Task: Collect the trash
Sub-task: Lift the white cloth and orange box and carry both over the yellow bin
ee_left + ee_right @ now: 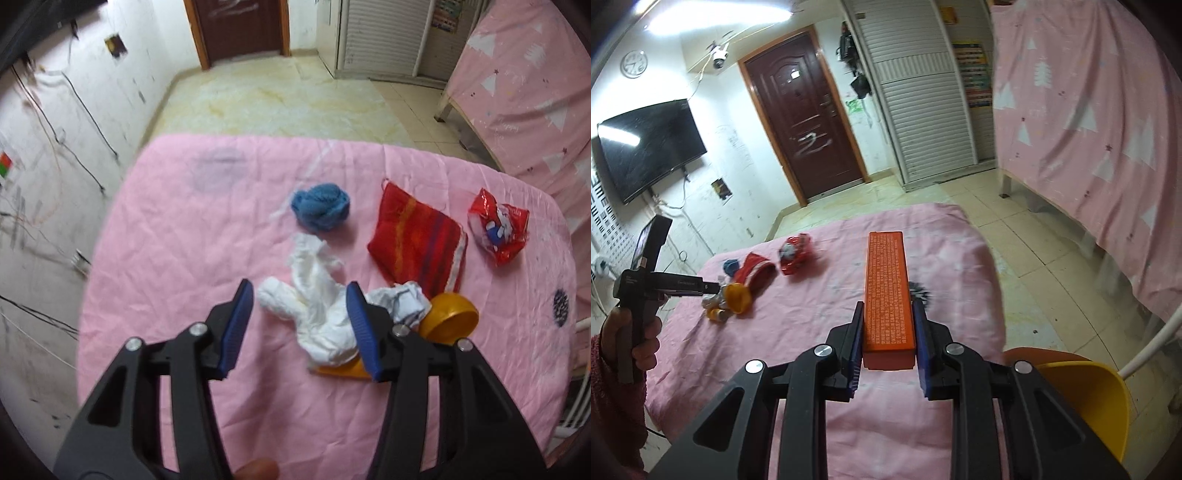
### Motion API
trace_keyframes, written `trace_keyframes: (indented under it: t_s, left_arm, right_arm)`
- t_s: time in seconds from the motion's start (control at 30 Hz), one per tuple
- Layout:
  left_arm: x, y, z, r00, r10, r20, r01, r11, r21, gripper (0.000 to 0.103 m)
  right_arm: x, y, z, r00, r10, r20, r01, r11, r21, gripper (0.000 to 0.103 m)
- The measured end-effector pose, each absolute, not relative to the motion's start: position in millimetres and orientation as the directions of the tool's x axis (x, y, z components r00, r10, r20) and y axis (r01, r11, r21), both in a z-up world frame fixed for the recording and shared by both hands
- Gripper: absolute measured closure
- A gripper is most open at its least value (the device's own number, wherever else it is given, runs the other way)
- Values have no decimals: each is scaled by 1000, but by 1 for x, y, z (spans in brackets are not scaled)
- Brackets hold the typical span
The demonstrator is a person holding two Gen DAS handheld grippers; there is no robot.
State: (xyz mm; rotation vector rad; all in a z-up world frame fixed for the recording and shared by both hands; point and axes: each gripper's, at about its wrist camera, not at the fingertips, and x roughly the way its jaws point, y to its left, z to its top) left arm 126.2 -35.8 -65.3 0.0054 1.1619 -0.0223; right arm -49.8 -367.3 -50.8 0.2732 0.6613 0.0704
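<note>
On the pink-covered table [177,229] lies a crumpled white tissue [314,295], and my left gripper [300,291] hangs open over it. The tissue sits between the blue pads, which do not press on it. Beside it lie a smaller paper wad [402,301] and a yellow plastic cup [448,315]. Further back are a blue yarn ball [319,206], a red striped pouch [417,240] and a red snack wrapper [498,229]. My right gripper [888,306] is shut on a long orange box [888,280], held above the table. The left gripper [713,288] shows there too, in a person's hand [631,325].
A yellow bin [1086,398] stands at the lower right, beside the table's near corner. A pink-draped bed [1089,129] runs along the right, with tiled floor [1015,236] between it and the table. A dark door [805,122] and a wall television [650,144] are at the back.
</note>
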Motion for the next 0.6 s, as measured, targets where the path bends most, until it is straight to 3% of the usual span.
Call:
trace_keyframes:
  t_s: [0.1, 0.23, 0.6]
  left_arm:
    - [127, -35, -72, 377, -53, -925, 8, 999, -53, 58]
    - [122, -36, -65, 406, -45, -913, -12, 998, -55, 83]
    - [82, -52, -7, 534, -50, -844, 16, 999, -50, 84]
  right_arm:
    - [-55, -378, -54, 792, 136, -595, 41, 961, 273, 85]
    - [-63, -390, -58, 796, 115, -595, 68, 958, 278, 85]
    - [-94, -429, -70, 799, 56, -598, 148, 947, 286, 85]
